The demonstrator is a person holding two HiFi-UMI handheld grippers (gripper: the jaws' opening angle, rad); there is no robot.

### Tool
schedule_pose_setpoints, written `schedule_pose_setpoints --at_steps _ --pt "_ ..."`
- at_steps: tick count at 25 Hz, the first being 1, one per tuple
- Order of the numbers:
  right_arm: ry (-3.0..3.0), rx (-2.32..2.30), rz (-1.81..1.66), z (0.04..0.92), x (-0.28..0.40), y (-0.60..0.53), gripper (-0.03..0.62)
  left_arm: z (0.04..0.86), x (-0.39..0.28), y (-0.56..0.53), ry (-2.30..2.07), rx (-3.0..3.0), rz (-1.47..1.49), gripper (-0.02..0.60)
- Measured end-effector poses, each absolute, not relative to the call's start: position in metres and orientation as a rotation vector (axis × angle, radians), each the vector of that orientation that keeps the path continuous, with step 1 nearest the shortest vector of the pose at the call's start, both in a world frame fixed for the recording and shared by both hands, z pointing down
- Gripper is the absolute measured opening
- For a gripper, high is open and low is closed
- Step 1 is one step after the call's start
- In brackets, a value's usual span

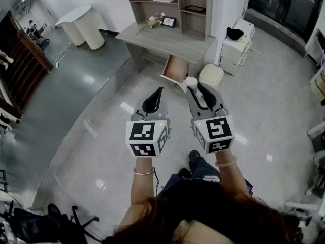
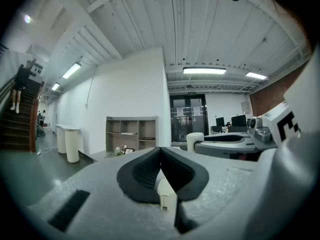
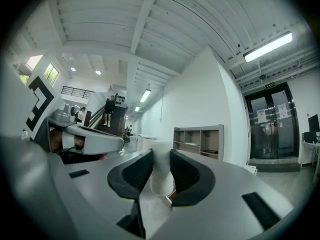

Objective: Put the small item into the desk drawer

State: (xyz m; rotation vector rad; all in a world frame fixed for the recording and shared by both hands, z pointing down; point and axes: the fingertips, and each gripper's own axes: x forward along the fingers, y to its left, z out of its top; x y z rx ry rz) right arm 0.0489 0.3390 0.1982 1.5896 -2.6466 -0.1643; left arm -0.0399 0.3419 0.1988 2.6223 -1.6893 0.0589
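Right claw (image 3: 161, 160) clamped on the small white item (image 3: 161, 173), upright between its pads. The open drawer (image 1: 175, 69) under the counter (image 1: 167, 40) lies well ahead at 11 o'clock. Left claw (image 2: 161, 153) is closed on nothing.

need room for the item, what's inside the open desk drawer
Only a bare wooden bottom shows in the open drawer, with nothing visible lying on it from this distance. Its rear part is covered by the desk top.

Open-plan office: desk (image 1: 167, 39) w/ shelf hutch (image 1: 170, 9) top ctr, staircase (image 1: 20, 65) upper left, monitors (image 2: 239, 120) mid-right, glass doors (image 3: 272, 129) right.
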Motion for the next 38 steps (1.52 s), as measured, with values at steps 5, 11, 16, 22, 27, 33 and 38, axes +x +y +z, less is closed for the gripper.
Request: schedule_pose_setpoints --at_steps 5,11,16,22,27,33,38 --pt "-2.651 1.602 -0.162 0.198 0.045 0.340 0.103 0.199 -0.041 0.342 -1.677 2.627 0.065 0.015" --pt "-2.626 1.637 -0.192 0.198 0.050 0.328 0.103 0.201 -0.037 0.331 -1.667 2.633 0.077 0.015" --pt "-2.612 1.655 -0.185 0.204 0.057 0.308 0.103 0.206 -0.031 0.311 -1.651 2.636 0.087 0.015" --pt "-2.606 1.657 -0.172 0.211 0.066 0.274 0.104 0.213 -0.022 0.278 -1.648 2.630 0.104 0.015" --pt "-2.595 1.637 -0.161 0.223 0.073 0.240 0.104 0.222 -0.015 0.240 -1.654 2.620 0.123 0.015" --pt "-2.600 1.612 -0.123 0.234 0.076 0.192 0.104 0.232 -0.009 0.189 -1.649 2.604 0.144 0.015" --pt "-2.609 1.595 -0.105 0.236 0.079 0.154 0.104 0.234 -0.001 0.147 -1.640 2.598 0.141 0.015"
